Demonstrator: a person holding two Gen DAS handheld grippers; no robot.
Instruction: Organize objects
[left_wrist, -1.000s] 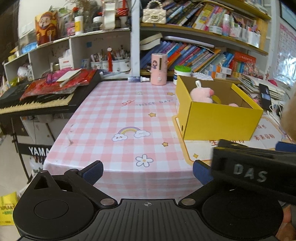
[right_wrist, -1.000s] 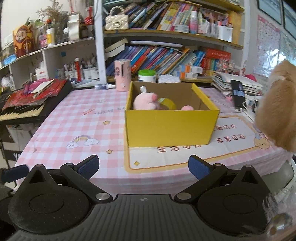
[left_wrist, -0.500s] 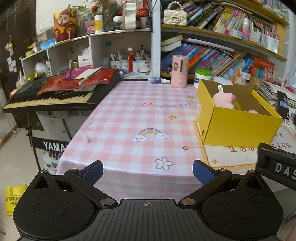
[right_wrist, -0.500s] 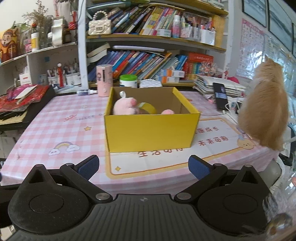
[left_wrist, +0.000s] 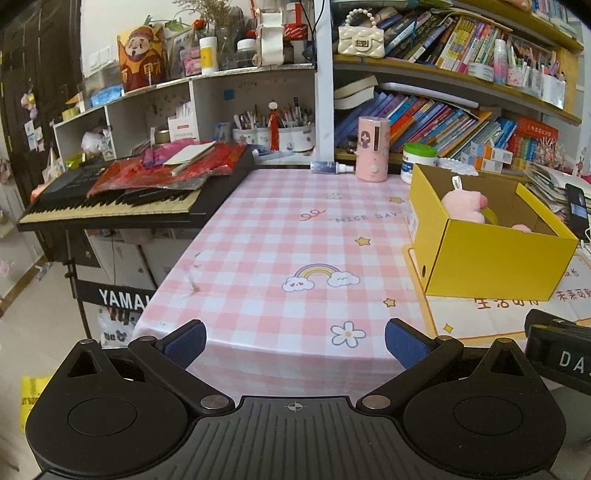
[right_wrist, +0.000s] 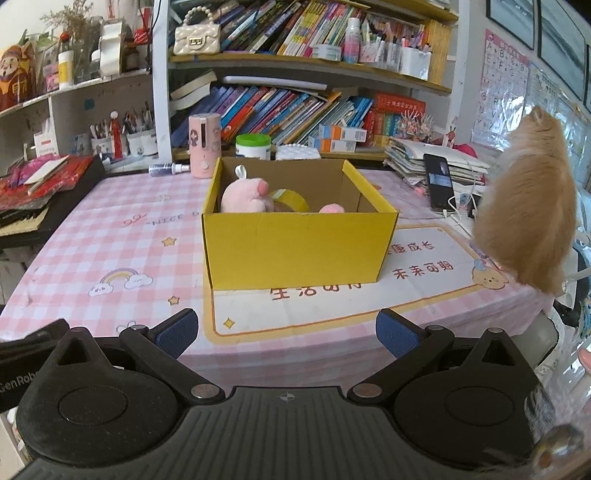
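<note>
A yellow cardboard box (right_wrist: 295, 251) stands on the pink checked table (right_wrist: 118, 236); it also shows in the left wrist view (left_wrist: 491, 262). Inside it lie a pink plush toy (right_wrist: 242, 195), a roll of yellow tape (right_wrist: 291, 199) and another pink item (right_wrist: 331, 209). My left gripper (left_wrist: 295, 341) is open and empty, off the table's front edge. My right gripper (right_wrist: 286, 330) is open and empty, in front of the box and well short of it.
An orange cat (right_wrist: 528, 214) sits at the table's right edge. A black keyboard (left_wrist: 122, 199) with red papers stands at the left. A pink cylinder (right_wrist: 204, 146), a green-lidded jar (right_wrist: 253, 146), a phone (right_wrist: 439, 182) and bookshelves line the back.
Both grippers have pulled back from the table and drifted apart. The box looks smaller and the cat has come fully into the right wrist view. Both stayed open.
</note>
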